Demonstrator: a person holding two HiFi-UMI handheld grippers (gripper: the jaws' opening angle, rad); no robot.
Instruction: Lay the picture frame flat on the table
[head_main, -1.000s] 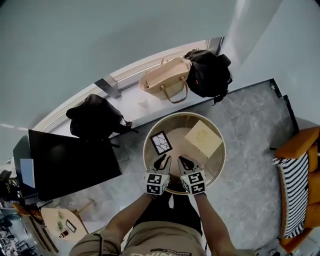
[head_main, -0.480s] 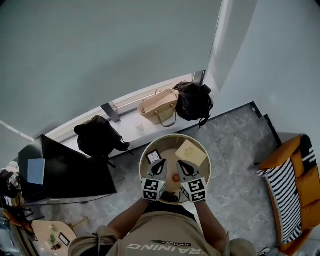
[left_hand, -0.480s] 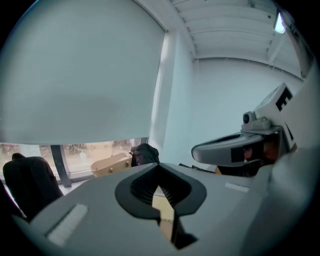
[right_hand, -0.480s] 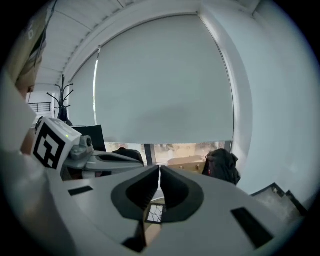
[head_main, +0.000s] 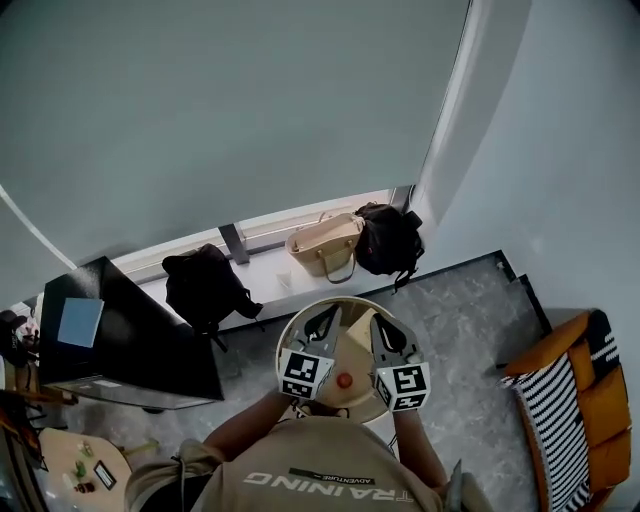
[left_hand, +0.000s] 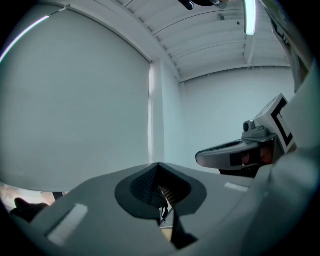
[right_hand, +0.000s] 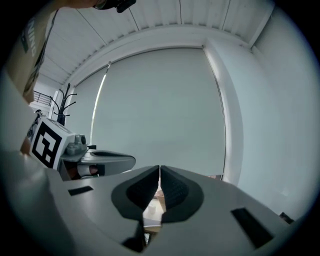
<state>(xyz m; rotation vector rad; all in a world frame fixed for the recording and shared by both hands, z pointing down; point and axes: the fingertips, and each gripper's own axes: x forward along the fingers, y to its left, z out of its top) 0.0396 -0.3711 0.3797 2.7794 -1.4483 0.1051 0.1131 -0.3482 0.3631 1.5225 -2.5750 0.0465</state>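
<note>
The round wooden table (head_main: 346, 301) lies below me, mostly covered by both grippers. The picture frame is hidden from every view. My left gripper (head_main: 324, 319) is raised over the table's left half, its jaws shut on nothing (left_hand: 158, 164). Beside it, my right gripper (head_main: 384, 329) is also raised, its jaws (right_hand: 159, 168) closed and empty too. Both point up at the pale window blind. A small orange-red round thing (head_main: 344, 380) shows between the two marker cubes. In each gripper view the other gripper (left_hand: 235, 157) (right_hand: 102, 160) shows alongside.
A beige handbag (head_main: 322, 245), a black bag (head_main: 388, 240) and a black backpack (head_main: 205, 285) sit on the window ledge behind the table. A black cabinet (head_main: 120, 345) stands at the left. An orange armchair with a striped cushion (head_main: 565, 410) is at the right.
Both grippers have lifted and tilted upward, and the head view has swung up with them. The black-and-white frame and the pale box seen on the table earlier are now covered by the grippers.
</note>
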